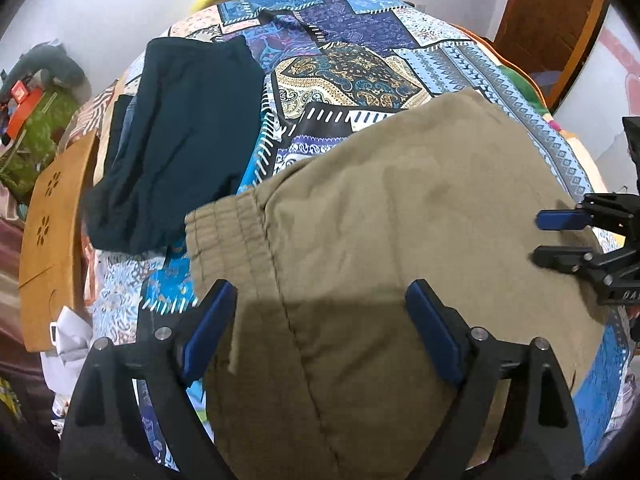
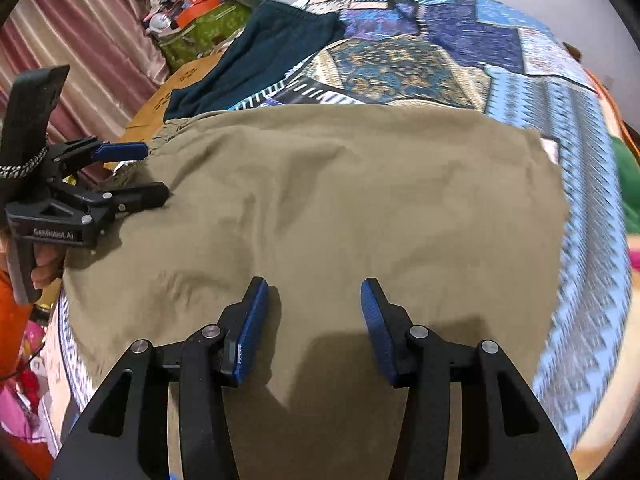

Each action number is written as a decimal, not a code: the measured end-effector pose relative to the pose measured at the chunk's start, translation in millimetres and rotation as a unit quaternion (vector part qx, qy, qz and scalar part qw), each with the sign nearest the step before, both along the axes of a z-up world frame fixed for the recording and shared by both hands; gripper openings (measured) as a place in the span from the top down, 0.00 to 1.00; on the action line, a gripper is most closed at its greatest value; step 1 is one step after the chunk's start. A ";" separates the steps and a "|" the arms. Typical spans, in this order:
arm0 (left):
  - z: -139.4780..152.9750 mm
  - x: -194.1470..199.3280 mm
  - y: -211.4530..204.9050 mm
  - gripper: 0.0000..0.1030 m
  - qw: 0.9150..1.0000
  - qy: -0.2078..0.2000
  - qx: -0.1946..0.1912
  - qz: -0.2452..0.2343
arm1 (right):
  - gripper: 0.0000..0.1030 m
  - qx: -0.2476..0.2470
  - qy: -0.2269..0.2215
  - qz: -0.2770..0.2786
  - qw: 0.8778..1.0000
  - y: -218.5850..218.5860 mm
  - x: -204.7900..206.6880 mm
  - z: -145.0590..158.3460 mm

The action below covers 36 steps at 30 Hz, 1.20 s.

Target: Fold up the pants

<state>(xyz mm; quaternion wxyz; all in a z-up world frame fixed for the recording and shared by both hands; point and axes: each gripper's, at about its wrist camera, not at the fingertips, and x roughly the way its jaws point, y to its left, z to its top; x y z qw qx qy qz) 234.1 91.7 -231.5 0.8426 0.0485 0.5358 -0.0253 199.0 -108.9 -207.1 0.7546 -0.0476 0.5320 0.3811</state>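
Khaki pants (image 1: 380, 208) lie folded flat on a patchwork bedspread (image 1: 360, 68), with the elastic waistband (image 1: 228, 224) at the left. They also fill the right wrist view (image 2: 340, 200). My left gripper (image 1: 320, 292) is open just above the pants near the waistband; it also shows in the right wrist view (image 2: 152, 170). My right gripper (image 2: 314, 284) is open over the near part of the pants; it also shows in the left wrist view (image 1: 538, 236). Neither holds any cloth.
A dark teal garment (image 1: 180, 128) lies folded on the bed beyond the waistband. A wooden board (image 1: 52, 240) stands at the bed's left edge. A green box (image 2: 204, 28) with clutter and a pink curtain (image 2: 80, 40) are at the far left. A door (image 1: 552, 12) is at the right.
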 end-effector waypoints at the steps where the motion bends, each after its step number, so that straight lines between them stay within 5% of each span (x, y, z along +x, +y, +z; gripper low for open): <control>1: 0.6 -3.9 -1.1 0.14 1.000 -0.004 0.005 0.000 | 0.57 0.003 0.001 -0.006 1.000 -5.2 -2.5 0.6; 11: 12.9 -47.1 5.8 0.13 0.999 -0.038 -0.003 0.033 | 0.50 0.004 -0.014 -0.077 0.997 -58.6 -36.7 0.2; 26: 32.5 -97.8 27.5 0.11 0.991 -0.062 -0.038 0.108 | 0.47 -0.022 -0.061 -0.107 0.992 -83.5 -67.8 13.1; 36: 37.4 -120.1 36.1 0.11 0.975 -0.060 -0.146 0.156 | 0.38 0.046 -0.147 -0.078 0.985 -45.3 -73.4 71.9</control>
